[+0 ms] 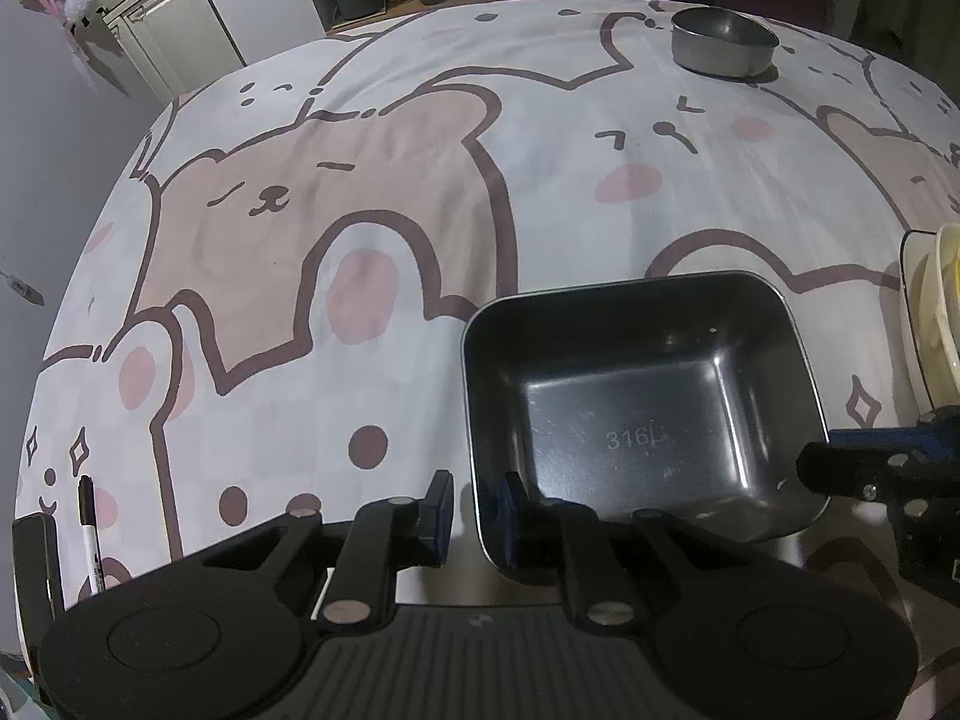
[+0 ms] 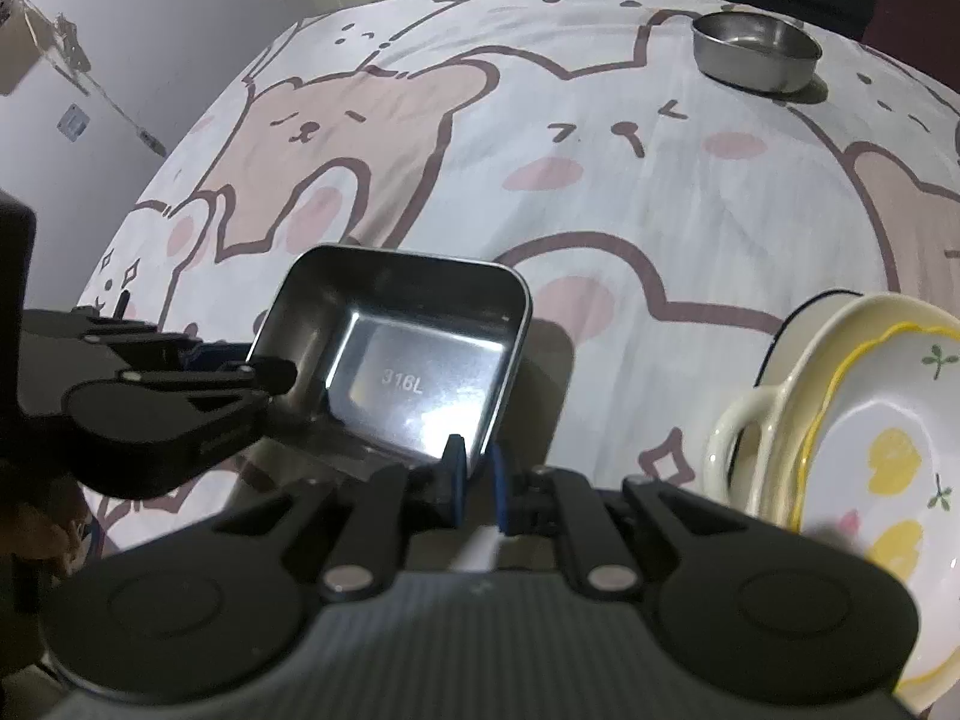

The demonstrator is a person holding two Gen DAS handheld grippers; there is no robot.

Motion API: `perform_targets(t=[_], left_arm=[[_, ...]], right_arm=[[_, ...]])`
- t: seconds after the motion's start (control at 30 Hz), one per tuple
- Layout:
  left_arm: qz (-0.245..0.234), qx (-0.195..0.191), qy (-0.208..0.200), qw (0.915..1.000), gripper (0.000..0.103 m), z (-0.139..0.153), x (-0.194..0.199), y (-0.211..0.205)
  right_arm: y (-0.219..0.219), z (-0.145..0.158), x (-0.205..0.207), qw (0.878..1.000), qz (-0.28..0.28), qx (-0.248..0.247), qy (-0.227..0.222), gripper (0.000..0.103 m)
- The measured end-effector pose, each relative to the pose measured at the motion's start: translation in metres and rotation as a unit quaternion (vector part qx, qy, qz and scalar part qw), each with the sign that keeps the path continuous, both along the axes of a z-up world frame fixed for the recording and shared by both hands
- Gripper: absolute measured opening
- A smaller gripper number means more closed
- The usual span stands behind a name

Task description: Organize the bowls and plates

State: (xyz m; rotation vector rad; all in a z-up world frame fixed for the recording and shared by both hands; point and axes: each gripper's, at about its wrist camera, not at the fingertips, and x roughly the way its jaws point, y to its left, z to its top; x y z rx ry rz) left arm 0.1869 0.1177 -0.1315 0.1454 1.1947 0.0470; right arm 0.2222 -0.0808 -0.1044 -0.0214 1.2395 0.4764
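A square steel tray (image 1: 636, 396) stamped 316L sits over the bear-print cloth, near the front. My left gripper (image 1: 474, 513) is shut on its near-left wall, one blue pad inside and one outside. In the right wrist view the same tray (image 2: 414, 354) looks tilted, with a shadow under it. My right gripper (image 2: 476, 483) is shut on the wall at its near-right corner. Each gripper also shows in the other's view: the left gripper (image 2: 270, 372) at the tray's left wall, the right gripper (image 1: 810, 468) at the tray's right side. A round steel bowl (image 1: 723, 42) stands far back.
A stack of cream and yellow ceramic dishes (image 2: 840, 420), one with a handle, sits close to the right of the tray. A black marker (image 1: 90, 534) lies at the cloth's near-left edge. The bear-print cloth (image 1: 360, 180) stretches between the tray and the round bowl (image 2: 756, 54).
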Motion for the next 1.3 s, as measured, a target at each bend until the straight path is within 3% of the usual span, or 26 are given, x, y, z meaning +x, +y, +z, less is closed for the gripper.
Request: perform_targets(t=[0.33, 0.47, 0.57, 0.63, 0.8, 1.1, 1.3], left_arm=[[-0.005, -0.005, -0.007, 1.0000, 0.021, 0.006, -0.002, -0.002], [-0.001, -0.007, -0.014, 0.9999, 0.028, 0.011, -0.006, 0.000], [0.001, -0.010, -0.021, 0.9997, 0.035, 0.017, -0.010, 0.000], [0.001, -0.012, -0.028, 0.9995, 0.041, 0.021, -0.014, 0.000], [-0.002, -0.016, -0.045, 0.9989, 0.070, 0.032, -0.023, -0.002], [0.006, -0.031, -0.085, 0.9959, 0.101, 0.055, -0.039, -0.001], [0.013, -0.055, -0.135, 0.9892, 0.103, 0.076, -0.048, -0.003]], right_arm=[[-0.001, -0.001, 0.000, 1.000, 0.000, 0.008, 0.004, 0.013], [-0.004, 0.003, -0.001, 1.000, 0.000, 0.015, -0.002, 0.014], [-0.008, 0.009, -0.004, 1.000, -0.002, 0.021, -0.009, 0.023], [-0.009, 0.013, -0.006, 1.000, -0.003, 0.024, -0.016, 0.037], [-0.012, 0.023, -0.011, 0.999, -0.005, 0.023, -0.032, 0.054], [-0.023, 0.046, -0.024, 0.997, -0.006, 0.025, -0.075, 0.085], [-0.039, 0.069, -0.035, 0.992, -0.004, 0.030, -0.121, 0.103]])
